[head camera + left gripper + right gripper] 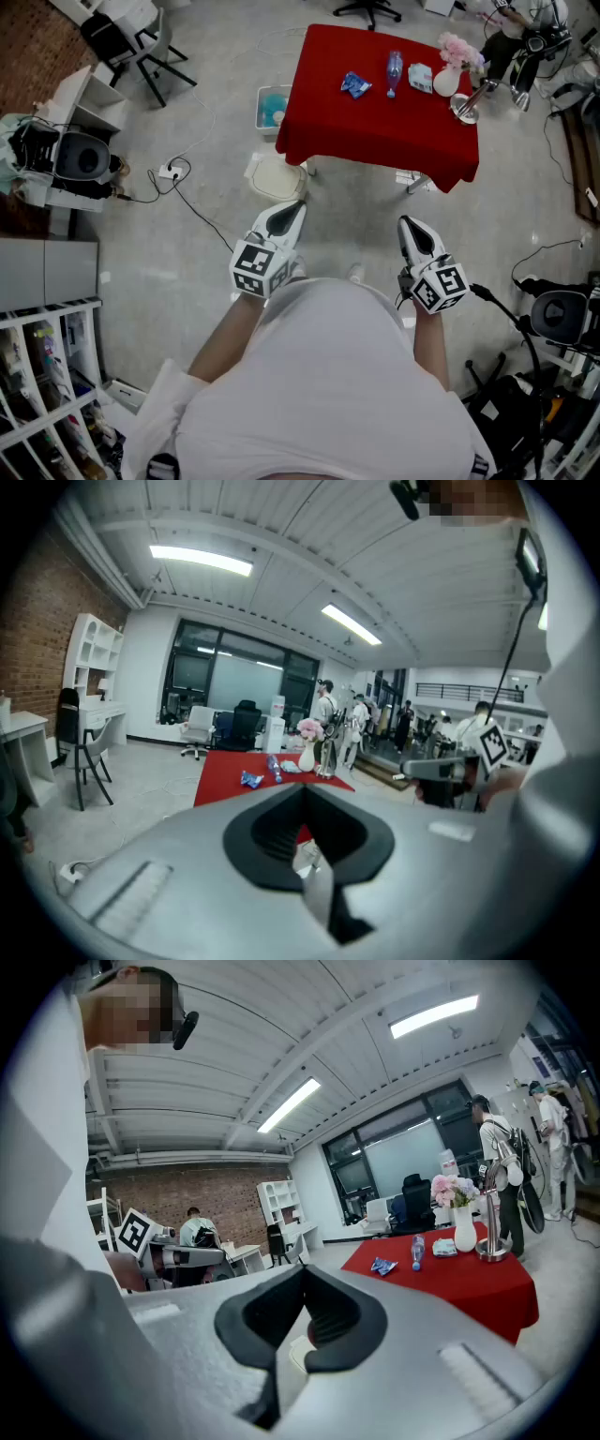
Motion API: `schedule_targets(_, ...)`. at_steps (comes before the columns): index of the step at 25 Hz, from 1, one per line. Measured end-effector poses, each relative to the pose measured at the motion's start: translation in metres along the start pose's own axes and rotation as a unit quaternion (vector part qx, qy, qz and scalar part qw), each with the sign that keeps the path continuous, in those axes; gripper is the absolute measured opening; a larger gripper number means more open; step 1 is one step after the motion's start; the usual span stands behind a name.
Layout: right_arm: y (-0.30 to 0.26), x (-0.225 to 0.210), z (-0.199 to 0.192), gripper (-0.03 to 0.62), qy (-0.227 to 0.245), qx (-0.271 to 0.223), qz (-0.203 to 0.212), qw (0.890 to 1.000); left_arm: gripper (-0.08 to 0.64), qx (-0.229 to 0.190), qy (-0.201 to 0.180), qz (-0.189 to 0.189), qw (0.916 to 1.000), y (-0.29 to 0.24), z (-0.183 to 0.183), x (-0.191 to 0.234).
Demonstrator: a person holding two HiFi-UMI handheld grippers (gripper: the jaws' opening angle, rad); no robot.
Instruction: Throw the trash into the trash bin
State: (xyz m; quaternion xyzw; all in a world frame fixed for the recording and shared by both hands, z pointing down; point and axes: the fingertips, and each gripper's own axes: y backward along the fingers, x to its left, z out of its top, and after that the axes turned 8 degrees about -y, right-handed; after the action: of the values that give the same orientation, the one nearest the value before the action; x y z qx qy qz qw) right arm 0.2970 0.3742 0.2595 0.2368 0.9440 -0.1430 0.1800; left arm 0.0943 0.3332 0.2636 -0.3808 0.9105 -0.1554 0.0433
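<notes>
On the red table (375, 131) ahead lie a blue wrapper (355, 85), a clear plastic bottle (394, 71) and a pale packet (421, 78). A small bin with a light-blue lining (262, 94) stands on the floor at the table's left side. My left gripper (292, 208) and right gripper (406, 225) are held out in front of my body, short of the table, both shut and empty. The right gripper view shows the wrapper (382, 1266) and bottle (417, 1252) beyond its jaws. In the left gripper view the wrapper (251, 779) is far off.
A white vase with pink flowers (447, 80) and a metal stand (466, 110) sit at the table's right end. A white flat object (277, 176) lies on the floor near the table's left corner. A cable and plug (169, 172) trail at left. People stand in the background.
</notes>
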Motion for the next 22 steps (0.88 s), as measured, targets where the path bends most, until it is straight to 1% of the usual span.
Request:
schedule_targets(12,0.003,-0.011,-0.004,-0.002,-0.004,0.006,0.005,1.000,0.003,0.007,0.003,0.007,0.9999,-0.006,-0.004,-0.008)
schedule_targets(18,0.003,-0.017,-0.002,0.000,0.003,0.015,0.022,1.000,0.003,0.014,0.004,0.018,0.9997,-0.009,-0.006,-0.014)
schedule_targets(22,0.006,-0.028,-0.002,0.000,0.005,0.022,0.035,0.999,0.003,0.020,0.005,0.029,0.9994,-0.016,-0.009,-0.022)
